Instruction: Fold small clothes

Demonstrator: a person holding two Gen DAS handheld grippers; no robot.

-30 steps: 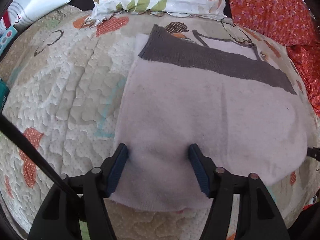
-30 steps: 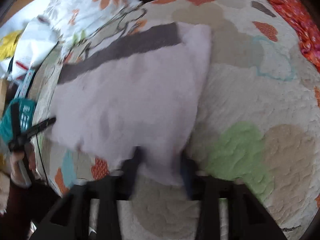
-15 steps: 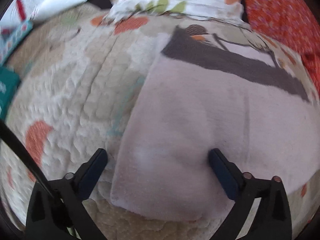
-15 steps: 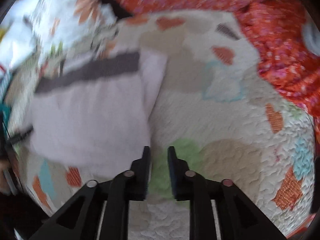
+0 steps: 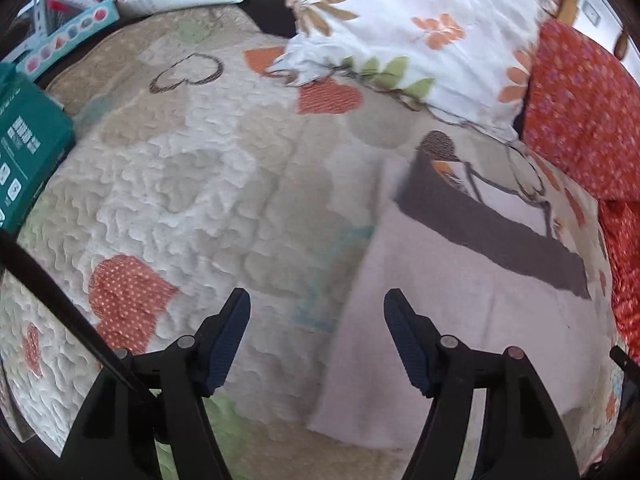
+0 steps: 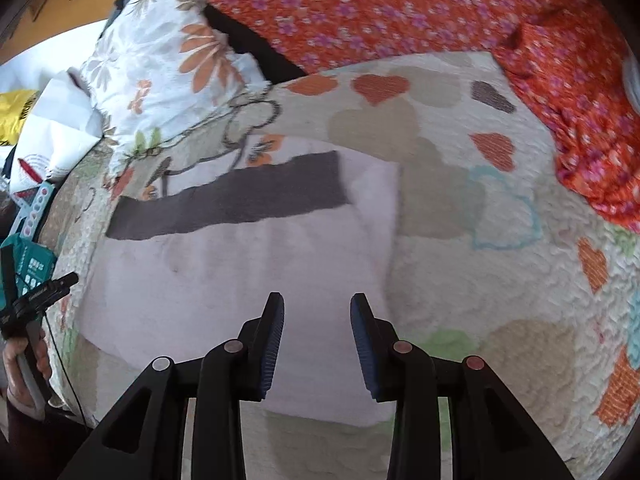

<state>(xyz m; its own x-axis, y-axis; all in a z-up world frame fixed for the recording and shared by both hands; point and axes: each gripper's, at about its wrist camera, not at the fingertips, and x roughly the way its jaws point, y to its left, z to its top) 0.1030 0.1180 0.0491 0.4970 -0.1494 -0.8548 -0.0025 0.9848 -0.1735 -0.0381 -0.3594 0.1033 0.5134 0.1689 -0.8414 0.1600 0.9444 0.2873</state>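
Shorts [image 6: 224,280], pale lilac with a dark grey waistband [image 6: 232,200], lie flat on the quilt [image 6: 500,280], which has a heart pattern. The waistband is at the far end of the shorts, toward the flowered pillow [image 6: 160,72], and an orange flowered cloth [image 6: 400,12] lies beyond the quilt next to that pillow. The right gripper [image 6: 317,328] is over the near part of the shorts, close to their right edge; its fingers are apart and hold nothing. The left gripper [image 5: 317,332] is at the left edge of the shorts, wide open and empty, with one finger over the shorts and the other over the quilt. A teal box [image 5: 28,144] lies far left of the shorts, at the quilt's edge.
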